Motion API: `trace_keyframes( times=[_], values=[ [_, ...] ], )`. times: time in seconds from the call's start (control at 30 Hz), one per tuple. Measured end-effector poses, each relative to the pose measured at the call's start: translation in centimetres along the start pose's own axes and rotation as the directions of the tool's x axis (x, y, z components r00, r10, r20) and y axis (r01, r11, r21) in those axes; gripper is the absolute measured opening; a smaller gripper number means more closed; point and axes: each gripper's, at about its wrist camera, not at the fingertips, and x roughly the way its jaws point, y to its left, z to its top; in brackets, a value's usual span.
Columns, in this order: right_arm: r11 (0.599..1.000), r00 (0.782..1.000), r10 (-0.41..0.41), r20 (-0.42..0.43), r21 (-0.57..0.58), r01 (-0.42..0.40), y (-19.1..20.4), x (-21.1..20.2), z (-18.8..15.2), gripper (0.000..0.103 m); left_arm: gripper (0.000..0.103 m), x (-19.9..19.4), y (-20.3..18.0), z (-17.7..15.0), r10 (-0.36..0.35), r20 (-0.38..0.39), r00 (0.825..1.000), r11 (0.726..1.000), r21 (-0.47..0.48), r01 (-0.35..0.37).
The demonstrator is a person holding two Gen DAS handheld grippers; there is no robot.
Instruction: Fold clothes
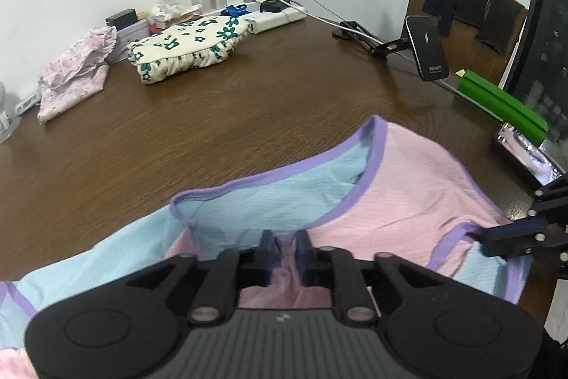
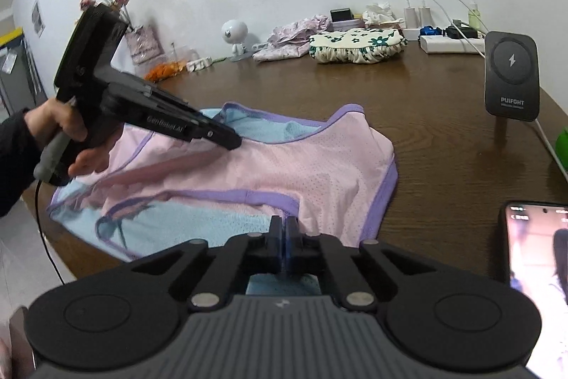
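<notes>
Two folded garments (image 1: 188, 45) beyond vest (image 1: 408, 180)

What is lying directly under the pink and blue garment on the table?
The garment lies on the brown wooden table, which shows all around it. Whether something small lies beneath it cannot be seen; the cloth covers that area.

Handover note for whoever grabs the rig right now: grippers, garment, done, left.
Left gripper: nearly shut, pinching a ridge of the pink-and-blue top near its middle.
Right gripper: shut on the top's purple-trimmed near edge.
Top lies rumpled on the wooden table, partly doubled over, not squared.
Floral garment by the wall already looks folded; pale pink garment beside it is crumpled.
Left: finish this fold, flatten, set aside, probably then the pale pink one.
</notes>
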Motion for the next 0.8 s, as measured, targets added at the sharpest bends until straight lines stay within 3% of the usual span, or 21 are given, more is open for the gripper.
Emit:
trace_keyframes(
  times=[0.13, 0.17, 0.23, 0.37, 0.6, 0.63, 0.67, 0.8],
  values=[
    [1.000, 1.000, -0.009, 0.027, -0.024, 0.009, 0.5, -0.8, 0.1, 0.007, 0.031, -1.2, -1.5, -0.2, 0.014, 0.007, 1.000, 0.998, 0.064, -0.014],
    [1.000, 0.999, -0.009, 0.046, -0.028, 0.010, 0.7, -1.0, 0.3, 0.011, 0.041, -2.0, -2.0, -0.4, 0.004, 0.020, 1.000, 0.997, 0.075, -0.005],
    [1.000, 0.998, -0.002, 0.058, -0.011, 0.003, 0.7, -0.5, 0.9, 0.015, 0.050, -3.5, -2.8, -0.7, -0.014, 0.043, 0.999, 0.995, 0.097, 0.010],
    [0.999, 0.997, 0.016, 0.076, 0.034, -0.018, 0.4, 1.1, 2.3, 0.016, 0.049, -5.4, -4.2, -2.1, 0.040, 0.046, 0.998, 0.990, 0.135, -0.046],
    [0.998, 0.999, 0.001, -0.054, -0.064, -0.005, 2.1, 4.6, 2.9, 0.017, 0.049, -8.0, -1.2, -4.7, 0.191, 0.025, 0.981, 0.981, -0.044, -0.190],
    [0.998, 0.998, -0.010, -0.065, -0.063, 0.006, 2.2, 4.4, 3.1, 0.022, 0.049, -8.4, -0.7, -5.2, 0.213, 0.016, 0.977, 0.975, -0.073, -0.212],
    [0.998, 0.997, -0.021, -0.077, -0.059, 0.017, 2.3, 4.2, 3.3, 0.033, 0.049, -8.9, -0.3, -5.9, 0.227, 0.009, 0.974, 0.969, -0.098, -0.225],
    [0.997, 0.999, 0.037, -0.015, -0.068, -0.038, 3.2, 5.0, 6.6, 0.039, 0.050, -10.0, 0.1, -7.8, 0.196, -0.005, 0.981, 0.958, -0.213, -0.193]
  ],
)
